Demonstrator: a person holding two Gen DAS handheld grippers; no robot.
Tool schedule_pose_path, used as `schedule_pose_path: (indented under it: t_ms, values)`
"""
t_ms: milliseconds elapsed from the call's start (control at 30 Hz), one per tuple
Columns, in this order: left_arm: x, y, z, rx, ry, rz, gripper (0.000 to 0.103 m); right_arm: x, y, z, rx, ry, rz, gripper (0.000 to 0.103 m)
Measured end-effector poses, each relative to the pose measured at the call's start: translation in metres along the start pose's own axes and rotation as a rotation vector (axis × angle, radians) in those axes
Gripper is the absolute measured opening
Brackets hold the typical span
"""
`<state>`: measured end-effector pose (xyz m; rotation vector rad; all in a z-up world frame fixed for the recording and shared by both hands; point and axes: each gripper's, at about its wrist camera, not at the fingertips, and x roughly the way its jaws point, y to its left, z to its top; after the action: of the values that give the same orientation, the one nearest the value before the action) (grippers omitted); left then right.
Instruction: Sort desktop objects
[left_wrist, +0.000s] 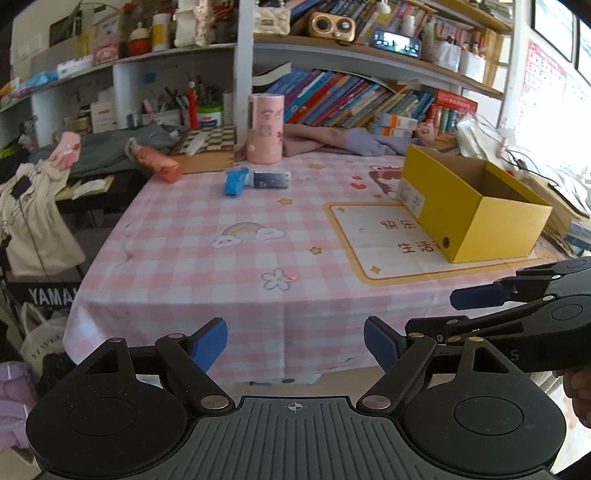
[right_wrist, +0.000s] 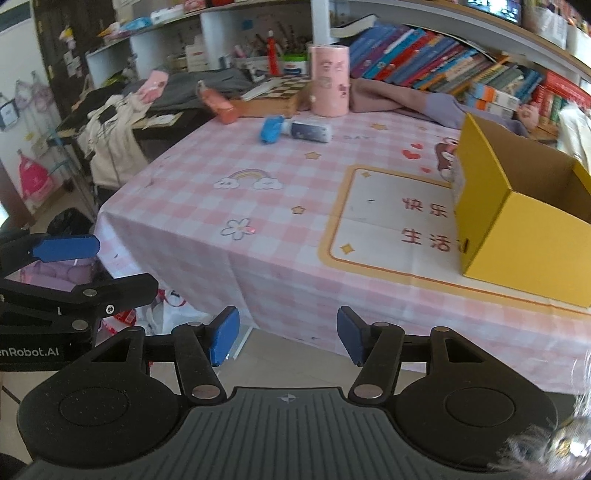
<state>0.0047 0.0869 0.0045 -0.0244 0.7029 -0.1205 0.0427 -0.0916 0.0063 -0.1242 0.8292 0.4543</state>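
Note:
On the pink checked tablecloth (left_wrist: 177, 251) (right_wrist: 207, 206) an open yellow cardboard box (left_wrist: 476, 206) (right_wrist: 524, 229) stands at the right. Far back lie a blue object (left_wrist: 234, 181) (right_wrist: 271, 128) with a dark blue and white tube (left_wrist: 271, 180) (right_wrist: 310, 131) next to it, an orange bottle (left_wrist: 159, 162) (right_wrist: 218, 101) on its side, and an upright pink cylinder (left_wrist: 265, 128) (right_wrist: 329, 79). My left gripper (left_wrist: 295, 345) hovers open and empty before the table's near edge. My right gripper (right_wrist: 288, 338) is open and empty too, beside the left one.
Shelves with books (left_wrist: 351, 96) and stationery rise behind the table. A checkered board (left_wrist: 210, 139) and folded clothes (left_wrist: 332, 138) lie at the back edge. Bags and clothes hang at the left side (left_wrist: 29, 214). Each view catches the other gripper at its edge.

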Motion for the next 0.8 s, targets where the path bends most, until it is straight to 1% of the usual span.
schedule_pose_path:
  t_ms: [233,433,633,800]
  values:
    - [0.005,0.004,0.003,-0.004,0.003,0.0,0.084,0.007,0.009,0.007,-0.051,-0.006,0.012,0.057]
    - [0.015,0.008,0.011,-0.006,-0.007,0.021,0.084,0.018,0.008,0.017,-0.076,-0.018,0.015,0.057]
    - [0.033,0.013,0.025,-0.019,-0.005,0.018,0.084,0.031,0.001,0.031,-0.09,-0.029,0.013,0.057]
    - [0.056,0.017,0.04,-0.038,0.014,0.011,0.084,0.045,-0.014,0.043,-0.064,-0.016,0.004,0.057]
